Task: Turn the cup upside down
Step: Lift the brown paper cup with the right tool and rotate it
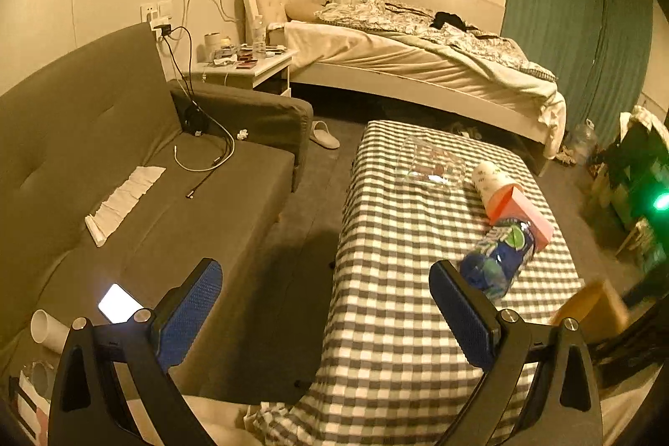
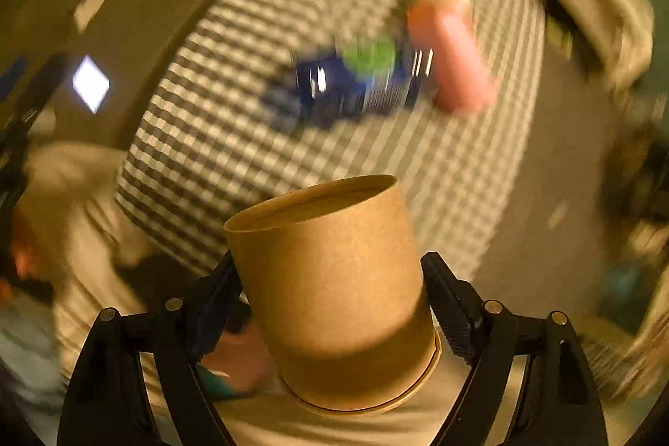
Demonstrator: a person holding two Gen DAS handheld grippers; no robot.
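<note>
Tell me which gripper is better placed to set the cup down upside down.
Right. The right gripper is shut on the cup, held above the checkered table. The left gripper is open, empty, off to the side.

My right gripper (image 2: 330, 304) has the cup (image 2: 334, 295) between its fingers, one finger on each side, the rolled rim nearest me and the other end pointing away. Ahead of the cup lies the table (image 2: 251, 136), with a bottle (image 2: 355, 82) and a box (image 2: 455, 57) lying on it beyond.

My left gripper (image 1: 326, 312) hangs with fingers spread, nothing between them. Its right finger (image 1: 464, 316) is over the table's (image 1: 389, 320) near edge, its left finger (image 1: 188, 312) over the sofa (image 1: 146, 195). A phone (image 1: 119, 302) lies on the sofa just left of that finger. The bed (image 1: 418, 70) stands far ahead.
</note>
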